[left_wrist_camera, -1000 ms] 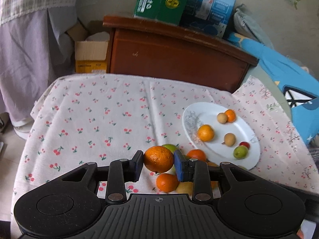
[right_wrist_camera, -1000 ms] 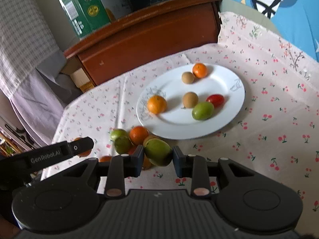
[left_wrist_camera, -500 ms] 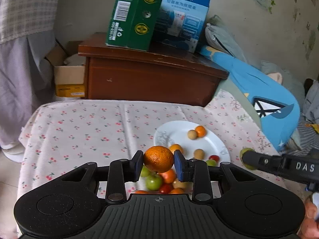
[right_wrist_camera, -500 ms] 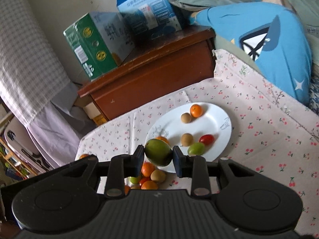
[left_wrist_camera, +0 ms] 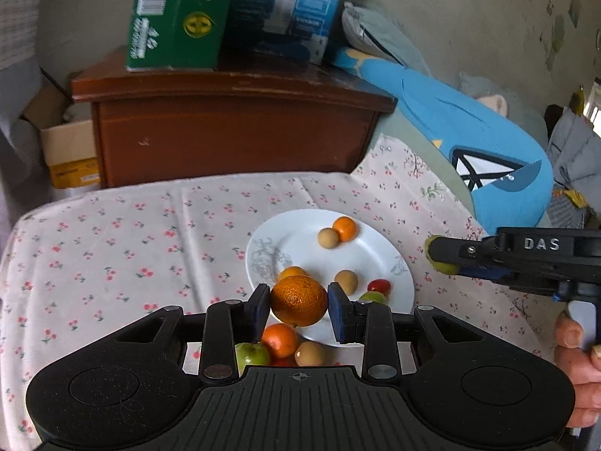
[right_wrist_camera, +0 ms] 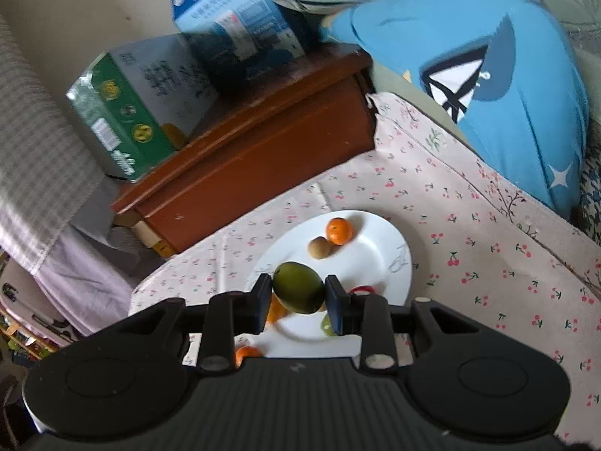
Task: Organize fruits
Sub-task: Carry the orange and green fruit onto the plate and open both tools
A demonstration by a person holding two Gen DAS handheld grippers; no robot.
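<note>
Both tools carry fruit above the white plate (left_wrist_camera: 379,259), probably to sort it there with the pieces already on it. Left tool (left_wrist_camera: 299,307), lower centre of its frame, narrow and clamped on an orange (left_wrist_camera: 298,300). Right tool (right_wrist_camera: 298,297), lower centre of its frame, narrow and clamped on a green mango (right_wrist_camera: 298,292). Loose fruit pile (left_wrist_camera: 280,345) sits on the cherry-print worktop (left_wrist_camera: 112,248) just below the plate's near rim, not yet sorted.
</note>
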